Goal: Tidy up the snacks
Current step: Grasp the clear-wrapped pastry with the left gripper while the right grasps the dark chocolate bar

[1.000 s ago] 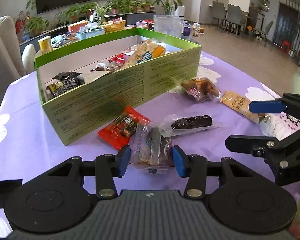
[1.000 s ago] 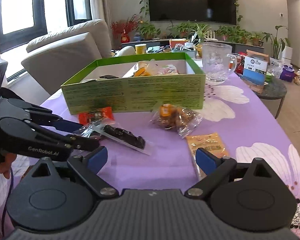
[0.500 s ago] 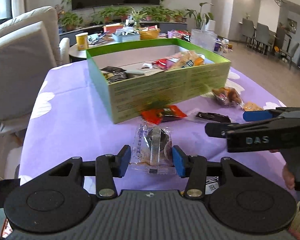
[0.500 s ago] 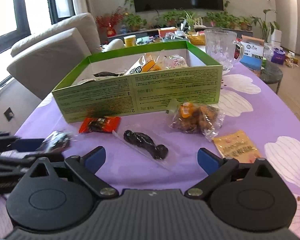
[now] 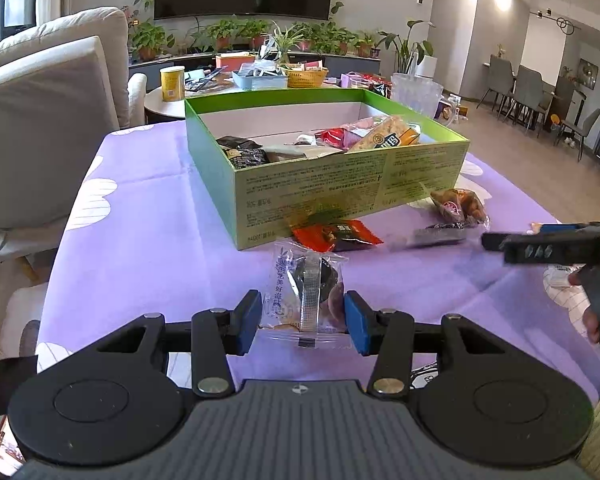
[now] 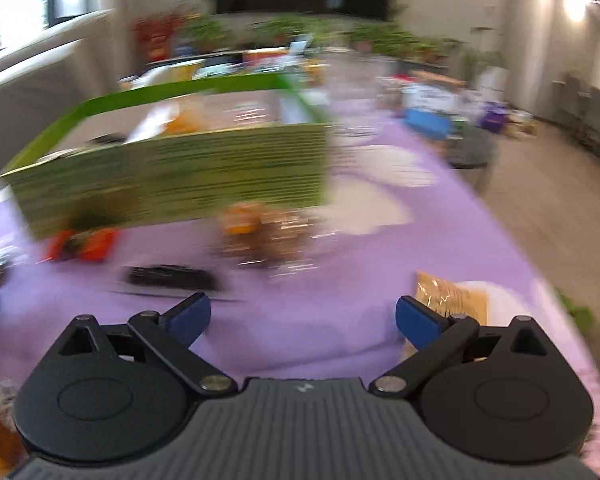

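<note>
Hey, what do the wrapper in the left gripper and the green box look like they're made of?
The wrapper held in the left gripper looks like thin clear plastic film: the dark snack shows through, it glints, and a crimped seam runs down its middle. The green box looks like printed cardboard with a fairly matte finish: thin stiff walls, sharp folded corners, a pale plain inside.

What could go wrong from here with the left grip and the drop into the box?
1. The left gripper pinches only the lower part of the clear snack packet; slippery film could slide out in transit.
2. The green box has a tall near wall; a low carry could clip it.
3. The right gripper is open, its view motion-blurred, near the dark snack packet; it could cross the left's path.
</note>
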### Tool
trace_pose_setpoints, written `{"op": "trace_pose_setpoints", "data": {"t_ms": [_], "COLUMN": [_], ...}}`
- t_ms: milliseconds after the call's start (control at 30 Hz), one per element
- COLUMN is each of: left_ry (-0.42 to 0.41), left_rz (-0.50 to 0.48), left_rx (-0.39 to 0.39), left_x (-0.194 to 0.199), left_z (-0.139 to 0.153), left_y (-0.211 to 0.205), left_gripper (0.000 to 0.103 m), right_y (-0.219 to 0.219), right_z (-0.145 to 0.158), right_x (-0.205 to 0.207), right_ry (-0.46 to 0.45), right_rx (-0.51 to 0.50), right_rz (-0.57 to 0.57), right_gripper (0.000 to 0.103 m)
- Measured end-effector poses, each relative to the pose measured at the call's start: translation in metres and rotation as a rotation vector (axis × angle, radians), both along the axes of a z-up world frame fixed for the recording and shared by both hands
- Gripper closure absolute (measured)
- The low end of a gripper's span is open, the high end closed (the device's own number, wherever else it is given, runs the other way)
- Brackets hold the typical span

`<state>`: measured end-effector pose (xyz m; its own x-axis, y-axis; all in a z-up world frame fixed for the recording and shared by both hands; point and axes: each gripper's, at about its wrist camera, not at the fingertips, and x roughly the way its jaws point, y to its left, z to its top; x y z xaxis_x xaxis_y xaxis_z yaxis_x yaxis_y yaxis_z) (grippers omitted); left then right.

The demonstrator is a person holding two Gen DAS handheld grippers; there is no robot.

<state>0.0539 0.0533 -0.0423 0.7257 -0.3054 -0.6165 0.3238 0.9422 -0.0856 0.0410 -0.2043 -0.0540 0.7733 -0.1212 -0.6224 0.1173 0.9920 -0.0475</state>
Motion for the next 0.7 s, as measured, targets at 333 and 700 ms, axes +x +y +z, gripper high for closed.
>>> {"op": "trace_pose_setpoints", "data": {"t_ms": [333,700], "left_ry": [0.005,0.013], "left_rz": [0.001,0.017], "left_rx": [0.001,-0.011], "left_x": [-0.003,-0.003], "left_z": [0.001,-0.002], "left_y": [-0.003,0.004], "left_gripper": [0.06,0.06], "right_y": [0.046,0.084], "right_z": [0.003,-0.007], "right_x": [-0.018,0.017], "right_ry": [-0.03,0.016], "right_rx": [0.178,0.054], "right_rz": [0.249,0.103], "right_gripper": [0.033,0.033]}}
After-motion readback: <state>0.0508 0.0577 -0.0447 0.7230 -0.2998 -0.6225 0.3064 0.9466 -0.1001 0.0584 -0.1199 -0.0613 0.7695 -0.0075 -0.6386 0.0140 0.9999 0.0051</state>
